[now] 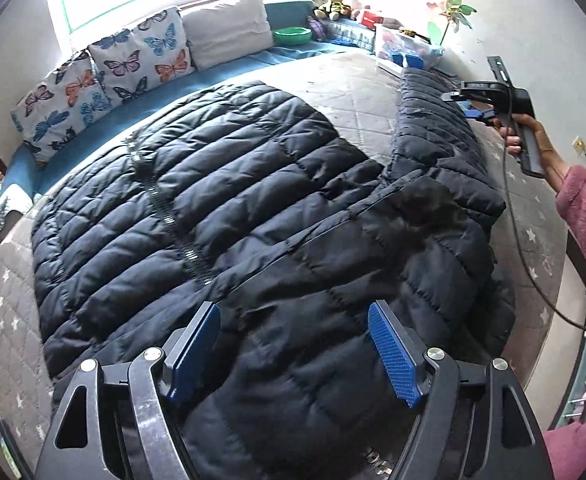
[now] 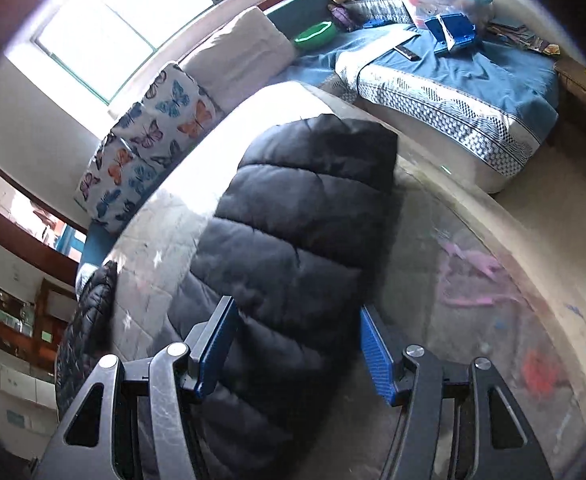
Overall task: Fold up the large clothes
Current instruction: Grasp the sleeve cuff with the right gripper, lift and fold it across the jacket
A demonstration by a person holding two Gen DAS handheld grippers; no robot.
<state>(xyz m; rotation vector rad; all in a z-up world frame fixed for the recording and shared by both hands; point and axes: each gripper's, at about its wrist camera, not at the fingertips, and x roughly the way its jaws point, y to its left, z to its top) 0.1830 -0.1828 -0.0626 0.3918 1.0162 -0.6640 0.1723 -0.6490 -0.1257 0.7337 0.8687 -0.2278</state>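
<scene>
Lying spread across the grey star-print mattress [image 1: 373, 80]: a dark navy quilted puffer jacket [image 1: 233, 200], front up, zipper [image 1: 173, 216] running from far left toward the near middle. Stretching away to the far right toward the mattress edge: one sleeve [image 1: 433, 120]. Hovering over the near part of the jacket: the left gripper [image 1: 295, 354], jaws spread wide, blue pads clear of the fabric, nothing pinched. Reaching in at the far right, just beside the sleeve: the right gripper [image 1: 467, 104], carried by a hand [image 1: 521, 136] coming out of a pink fleece sleeve [image 1: 585, 208]. Showing in its own wrist view: the right gripper [image 2: 297, 350] with jaws about half spread, the sleeve [image 2: 293, 220] lying between the pads; whether the pads are pressing the cloth, impossible to tell. Leaning along the far left: butterfly-print cushions [image 1: 105, 80] beside a white pillow [image 1: 229, 28] on a blue bench
</scene>
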